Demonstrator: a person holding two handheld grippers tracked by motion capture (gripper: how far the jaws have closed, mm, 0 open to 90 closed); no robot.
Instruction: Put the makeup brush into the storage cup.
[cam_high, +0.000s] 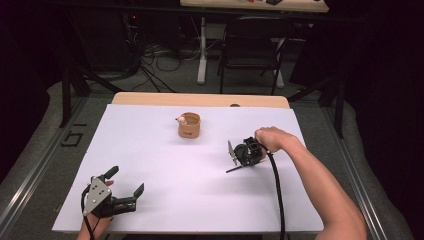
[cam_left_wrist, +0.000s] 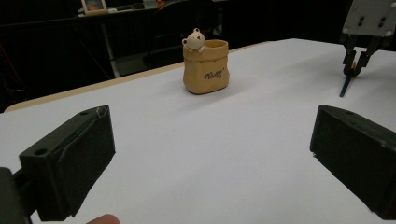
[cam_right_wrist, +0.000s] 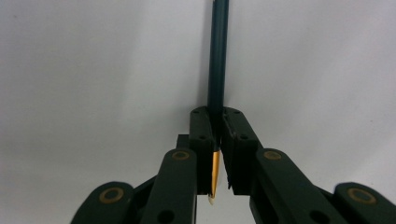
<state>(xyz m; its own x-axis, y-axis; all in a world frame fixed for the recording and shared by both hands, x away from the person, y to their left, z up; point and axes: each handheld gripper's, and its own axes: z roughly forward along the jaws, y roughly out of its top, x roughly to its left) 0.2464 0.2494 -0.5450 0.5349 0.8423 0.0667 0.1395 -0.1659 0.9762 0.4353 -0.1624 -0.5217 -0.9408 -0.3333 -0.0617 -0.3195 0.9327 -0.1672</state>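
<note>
A dark teal pencil (cam_right_wrist: 218, 56) lies low over the white tabletop (cam_high: 200, 200), and my right gripper (cam_right_wrist: 217, 121) is shut on it near its sharpened end. In the high view that right gripper (cam_high: 241, 163) sits right of centre, pointing down at the table, with the pencil (cam_high: 232, 170) sticking out to the left. The left gripper view shows the right gripper (cam_left_wrist: 355, 65) and pencil (cam_left_wrist: 345, 86) at the far right. A tan sack-shaped pot (cam_high: 189, 126) with a small bear on its rim stands at the back centre. My left gripper (cam_high: 127, 179) rests at the front left, open and holding nothing, facing the pot (cam_left_wrist: 206, 67).
The white sheet covers a wooden table whose back edge (cam_high: 200, 99) shows behind the pot. A black folding chair (cam_high: 255, 45) and cables stand on the floor beyond. The person's right forearm (cam_high: 320, 190) crosses the front right of the table.
</note>
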